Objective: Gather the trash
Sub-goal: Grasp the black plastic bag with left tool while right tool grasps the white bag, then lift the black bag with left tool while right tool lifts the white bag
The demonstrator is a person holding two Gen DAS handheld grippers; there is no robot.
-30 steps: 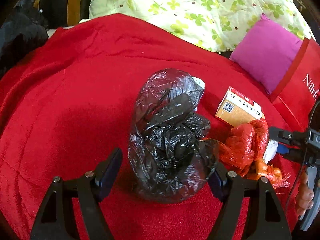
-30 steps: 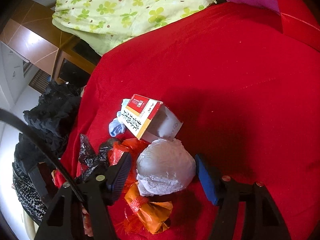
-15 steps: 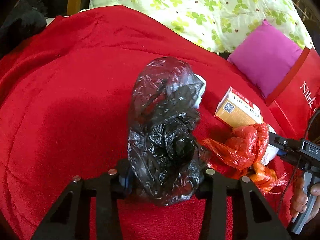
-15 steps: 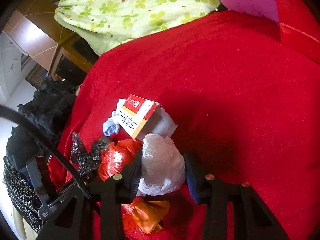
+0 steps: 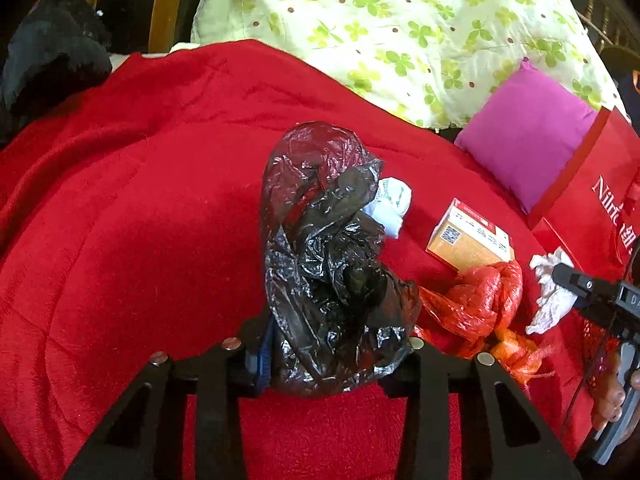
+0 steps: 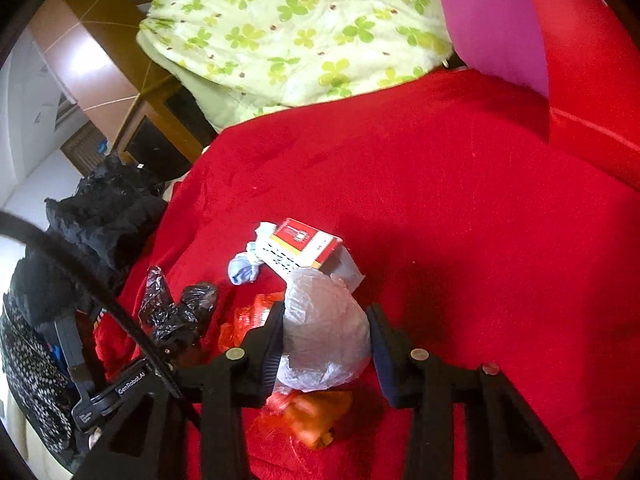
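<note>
Left claw [image 5: 334, 356] grips black bag [image 5: 332, 264], right claw [image 6: 326, 344] white wad [image 6: 324, 332]

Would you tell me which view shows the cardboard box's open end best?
The right wrist view: the cardboard box turns its open end toward the camera, behind the white bag. The left wrist view shows only its closed side with a QR code.

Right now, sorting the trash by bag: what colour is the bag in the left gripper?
Black bag, glossy; best seen in the left wrist view.
</note>
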